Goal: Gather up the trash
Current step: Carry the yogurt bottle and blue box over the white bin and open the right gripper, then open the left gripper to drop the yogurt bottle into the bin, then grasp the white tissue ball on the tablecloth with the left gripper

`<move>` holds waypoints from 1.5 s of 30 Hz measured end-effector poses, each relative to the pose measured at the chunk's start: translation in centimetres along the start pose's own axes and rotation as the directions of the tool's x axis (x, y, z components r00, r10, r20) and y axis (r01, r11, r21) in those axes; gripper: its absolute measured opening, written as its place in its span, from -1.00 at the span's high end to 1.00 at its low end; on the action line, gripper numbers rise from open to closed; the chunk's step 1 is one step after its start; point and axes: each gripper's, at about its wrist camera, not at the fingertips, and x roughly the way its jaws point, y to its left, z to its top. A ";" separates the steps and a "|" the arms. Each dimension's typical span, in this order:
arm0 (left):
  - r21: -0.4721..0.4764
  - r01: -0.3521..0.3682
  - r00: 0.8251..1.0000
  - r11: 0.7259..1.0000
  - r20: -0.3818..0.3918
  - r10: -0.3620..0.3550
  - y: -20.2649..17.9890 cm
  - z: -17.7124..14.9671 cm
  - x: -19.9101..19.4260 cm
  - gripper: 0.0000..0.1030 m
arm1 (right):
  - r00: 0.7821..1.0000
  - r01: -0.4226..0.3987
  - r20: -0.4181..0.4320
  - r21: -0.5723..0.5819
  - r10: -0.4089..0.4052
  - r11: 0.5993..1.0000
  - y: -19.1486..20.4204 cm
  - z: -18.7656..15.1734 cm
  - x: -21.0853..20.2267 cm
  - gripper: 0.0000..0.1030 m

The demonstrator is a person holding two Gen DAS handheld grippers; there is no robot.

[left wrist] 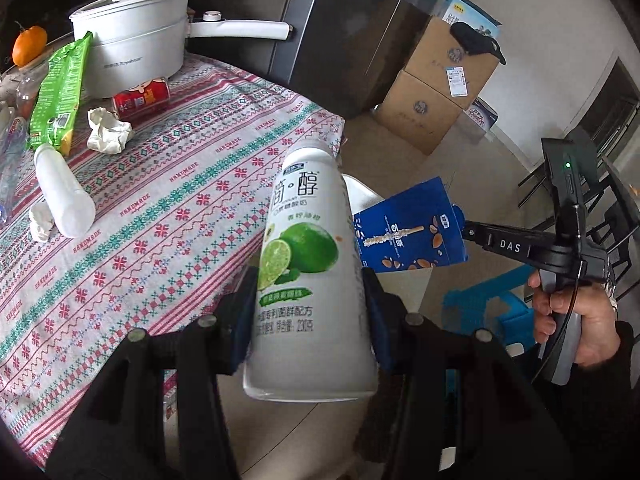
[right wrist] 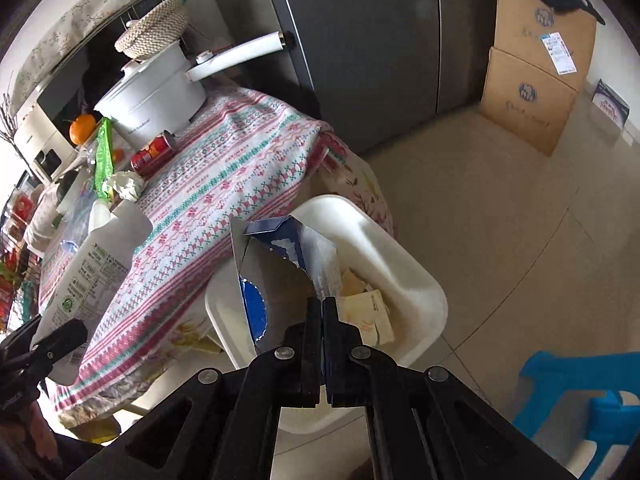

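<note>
Left gripper (left wrist: 310, 312): fingers clamped on the white yogurt bottle (left wrist: 308, 264) (lime picture on the label), pads on both sides of its lower body, bottle tilted with its neck pointing away, held off the edge of the desk (left wrist: 168, 208). Right gripper (right wrist: 322, 312): fingers together, pinching the torn wall of the opened blue carton (right wrist: 280, 276), which hangs directly over the white bin (right wrist: 404, 264). Bin sits on the floor just beside the desk corner, with yellowish paper scraps (right wrist: 368, 312) already in it. In the left wrist view the carton is just right of the bottle, nearly touching it, and a hand (left wrist: 572, 320) grips the right tool's handle. Still on the patterned cloth: a red can (left wrist: 140, 98) on its side, a crumpled tissue (left wrist: 108, 130) just in front of it, a green wrapper (left wrist: 58, 96), a second white bottle (left wrist: 64, 196) lying flat with a small paper wad (left wrist: 42, 222) touching it. Behind them a white pot (left wrist: 132, 40) with long handle, an orange (left wrist: 29, 45). Cardboard boxes (right wrist: 532, 92) stacked by the fridge (right wrist: 360, 40); blue stool (right wrist: 580, 396) near the bin.
</note>
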 end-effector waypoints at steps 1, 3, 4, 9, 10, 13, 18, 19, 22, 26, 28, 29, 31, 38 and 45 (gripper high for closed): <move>0.005 0.001 1.000 1.000 -0.006 -0.001 -0.2 0.0 0.3 0.02 | 1.000 0.002 -0.012 0.005 -0.002 1.000 -0.2 -0.1 0.4 0.96; 0.015 0.003 1.000 1.000 -0.015 -0.003 -0.8 -0.2 0.8 0.02 | 0.999 0.008 -0.032 0.011 -0.007 1.000 -0.4 -0.1 1.0 0.96; 0.020 0.004 1.000 1.000 -0.019 -0.004 -1.0 -0.2 1.0 0.02 | 0.999 0.011 -0.038 0.013 -0.010 1.000 -0.6 -0.1 1.2 0.94; 0.037 0.014 0.999 0.999 -0.037 -0.013 -2.1 -0.1 2.3 0.01 | 0.999 0.041 -0.018 -0.012 -0.041 0.999 -0.6 -0.2 0.5 0.53; 0.041 0.017 0.999 0.999 -0.041 -0.015 -2.3 0.0 2.6 0.01 | 0.999 0.041 -0.010 -0.017 -0.041 0.999 -0.6 -0.1 0.2 0.46; 0.054 0.020 0.998 0.998 -0.053 -0.017 -3.0 0.1 3.6 0.01 | 0.999 0.044 0.011 -0.015 -0.044 0.999 -0.8 0.1 -0.5 0.38; 0.078 0.026 0.997 0.997 -0.081 -0.020 -4.1 0.2 5.9 0.01 | 0.997 0.064 0.046 -0.019 -0.063 0.998 -1.4 0.1 -1.6 0.20; 0.083 0.027 0.996 0.996 -0.085 -0.020 -4.3 0.2 6.4 0.01 | 0.997 0.068 0.049 -0.020 -0.067 0.997 -1.5 0.1 -1.6 0.17; 0.099 0.028 0.995 0.995 -0.096 -0.019 -4.9 0.2 7.8 0.01 | 0.997 0.072 0.042 -0.011 -0.071 0.997 -2.0 0.2 -1.4 0.15; 0.127 0.032 0.994 0.991 -0.105 -0.018 -5.8 0.2 9.3 0.01 | 0.996 0.076 0.037 0.001 -0.076 0.997 -2.6 0.3 -1.3 0.15; 0.147 0.029 0.994 0.989 -0.111 -0.012 -6.2 0.3 9.7 0.01 | 0.996 0.084 0.043 0.003 -0.084 0.996 -2.7 0.4 -1.4 0.14; 0.152 0.020 0.994 0.988 -0.105 -0.004 -6.3 0.4 9.7 -0.02 | 0.995 0.090 0.046 0.003 -0.090 0.996 -2.7 0.4 -1.4 0.13; 0.161 0.006 0.995 0.987 -0.097 0.010 -6.5 0.5 9.7 -0.24 | 0.994 0.097 0.052 0.006 -0.097 0.995 -2.9 0.5 -1.5 0.09; 0.139 -0.033 0.996 0.990 -0.081 0.045 -5.5 0.8 9.0 -0.50 | 0.994 0.087 0.062 0.018 -0.088 0.996 -3.0 0.7 -1.8 -0.01; 0.093 -0.095 0.993 0.991 -0.057 0.101 -3.5 1.4 7.2 -0.69 | 0.995 0.067 0.075 0.013 -0.068 0.998 -1.6 1.1 -1.9 -0.17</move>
